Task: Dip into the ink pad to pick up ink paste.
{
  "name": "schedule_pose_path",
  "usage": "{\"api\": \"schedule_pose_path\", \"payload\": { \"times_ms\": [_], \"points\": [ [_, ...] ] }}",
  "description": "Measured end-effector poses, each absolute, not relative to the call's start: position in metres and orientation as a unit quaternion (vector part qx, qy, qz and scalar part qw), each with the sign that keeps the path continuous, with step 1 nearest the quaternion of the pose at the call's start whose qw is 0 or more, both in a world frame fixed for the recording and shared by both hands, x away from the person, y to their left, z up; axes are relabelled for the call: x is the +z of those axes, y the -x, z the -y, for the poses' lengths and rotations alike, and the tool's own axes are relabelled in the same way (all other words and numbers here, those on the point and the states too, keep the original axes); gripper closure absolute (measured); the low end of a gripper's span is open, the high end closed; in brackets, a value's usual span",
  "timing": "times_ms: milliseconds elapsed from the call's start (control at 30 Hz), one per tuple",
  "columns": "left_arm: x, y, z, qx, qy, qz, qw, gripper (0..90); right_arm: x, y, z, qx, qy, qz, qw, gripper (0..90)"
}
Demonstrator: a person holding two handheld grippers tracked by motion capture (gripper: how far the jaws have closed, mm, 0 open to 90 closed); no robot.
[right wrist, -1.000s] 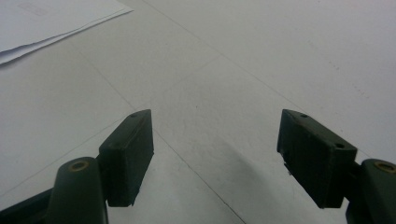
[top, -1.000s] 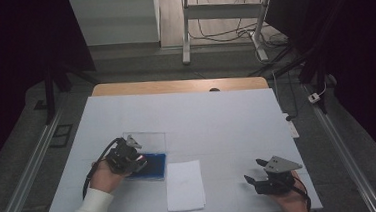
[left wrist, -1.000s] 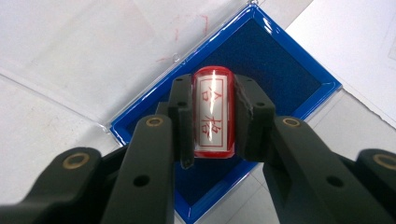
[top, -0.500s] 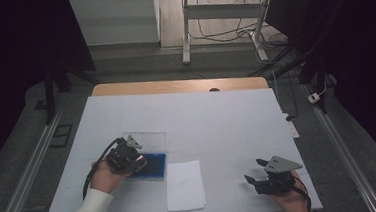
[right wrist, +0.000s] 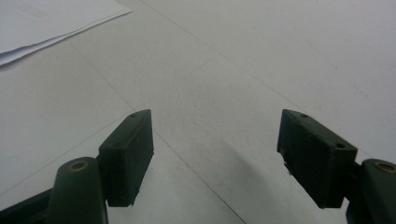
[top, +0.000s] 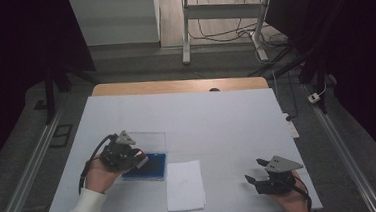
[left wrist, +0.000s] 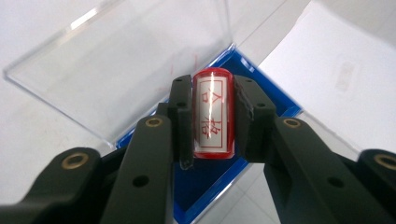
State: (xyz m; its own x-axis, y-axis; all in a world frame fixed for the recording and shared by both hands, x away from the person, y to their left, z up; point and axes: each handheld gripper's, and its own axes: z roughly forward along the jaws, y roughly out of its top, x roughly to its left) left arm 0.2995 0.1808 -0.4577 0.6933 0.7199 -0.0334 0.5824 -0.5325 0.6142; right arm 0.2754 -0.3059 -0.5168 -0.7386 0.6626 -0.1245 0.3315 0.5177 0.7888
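Note:
My left gripper [left wrist: 212,86] is shut on a red stamp [left wrist: 212,121] that has a white label with red characters. It holds the stamp just over a blue case [left wrist: 205,186] whose clear lid [left wrist: 121,60] lies folded open behind it. In the high view the left gripper [top: 139,160] sits at the near left over the blue case [top: 152,167]. A white sheet of paper [top: 185,185] lies just right of the case. My right gripper [top: 254,170] rests near the front right edge. Its jaws [right wrist: 215,140] stand wide apart over bare table, with nothing between them.
The white table top [top: 217,119] stretches wide behind both hands. A corner of the paper [right wrist: 42,23] shows at the upper left of the right gripper view. Beyond the table's far wooden edge [top: 174,86] are a dark floor, cables and a metal stand [top: 186,31].

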Motion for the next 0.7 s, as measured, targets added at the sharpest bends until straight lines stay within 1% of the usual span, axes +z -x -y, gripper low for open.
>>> {"api": "schedule_pose_path", "payload": {
  "times_ms": [233, 700],
  "points": [
    [-0.446, -0.294, -0.185, 0.122, -0.858, -0.367, 0.340, 70.2, -0.517, -0.275, 0.306, 0.393, -0.294, -0.846, 0.210, 26.8],
    [-0.432, -0.285, -0.189, 0.111, -0.849, -0.348, 0.383, 70.3, -0.517, -0.275, 0.307, 0.395, -0.298, -0.843, 0.212, 26.7]
  ]
}}
